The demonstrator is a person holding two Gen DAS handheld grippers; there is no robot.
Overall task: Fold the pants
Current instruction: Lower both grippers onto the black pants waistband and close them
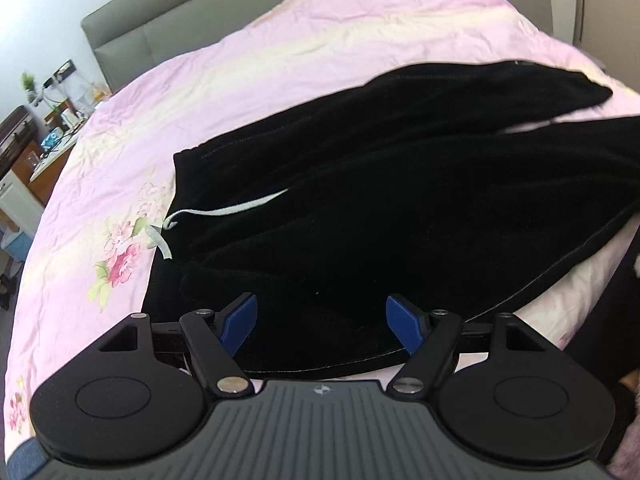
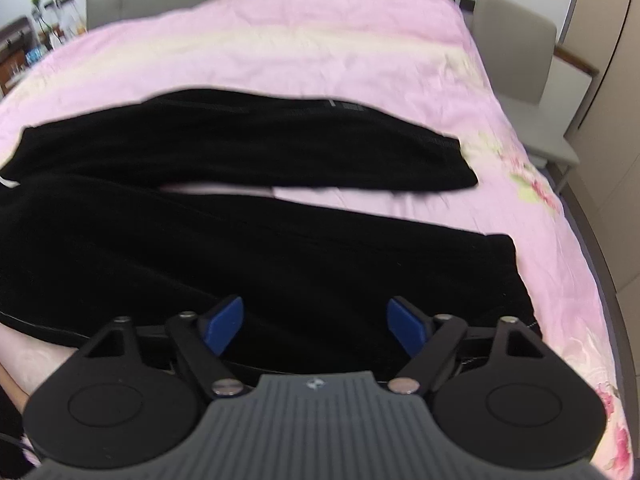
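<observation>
Black pants (image 1: 380, 200) lie spread on a pink floral bed cover (image 1: 280, 40), waistband to the left with a white drawstring (image 1: 224, 212), the two legs running right. My left gripper (image 1: 322, 322) is open, its blue pads (image 1: 240, 320) just above the near waist edge, holding nothing. In the right wrist view the two legs (image 2: 240, 240) lie apart with a strip of cover between them. My right gripper (image 2: 316, 322) is open over the near leg's lower part, close to the hem (image 2: 516, 280).
A grey headboard (image 1: 180, 12) stands at the far end of the bed. A cluttered side table (image 1: 44, 140) is at the left. A grey chair (image 2: 524, 72) and wardrobe doors (image 2: 612, 120) are at the right of the bed.
</observation>
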